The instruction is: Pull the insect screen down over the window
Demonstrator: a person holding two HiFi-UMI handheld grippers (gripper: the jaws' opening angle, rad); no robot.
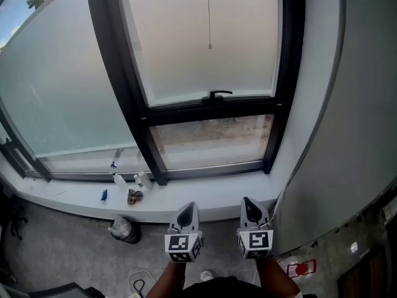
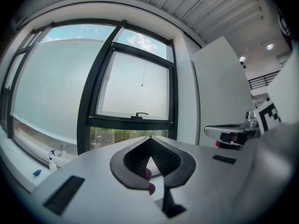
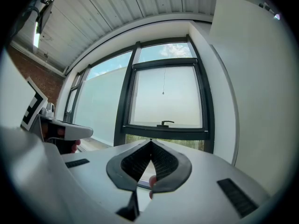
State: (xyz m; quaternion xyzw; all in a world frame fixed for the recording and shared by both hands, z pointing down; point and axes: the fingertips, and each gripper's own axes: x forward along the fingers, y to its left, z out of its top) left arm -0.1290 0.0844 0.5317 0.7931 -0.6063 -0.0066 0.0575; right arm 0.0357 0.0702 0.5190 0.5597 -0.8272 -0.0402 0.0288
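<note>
Both the left tool (image 1: pixel 188 207) and the right tool (image 1: pixel 249 201) are clenched on nothing, low by the window sill (image 1: pixel 211 198). The insect screen itself doesn't show. What seems to be its thin pull cord (image 1: pixel 209 17) hangs high in the upper pane (image 1: pixel 173 48), well apart from both tools. The likely trouble is the cord slipping through the tool, or a crooked tug jamming the screen.

Two alike in pale grey, smooth-shelled plastic: the left gripper (image 1: pixel 190 207) and the right gripper (image 1: pixel 247 202). Each has black ribbed jaw pads (image 2: pixel 136 158) and narrow black slots (image 3: pixel 236 197) in the shell. Behind sits a white cube with black square markers (image 1: pixel 182 246) – one per gripper.
</note>
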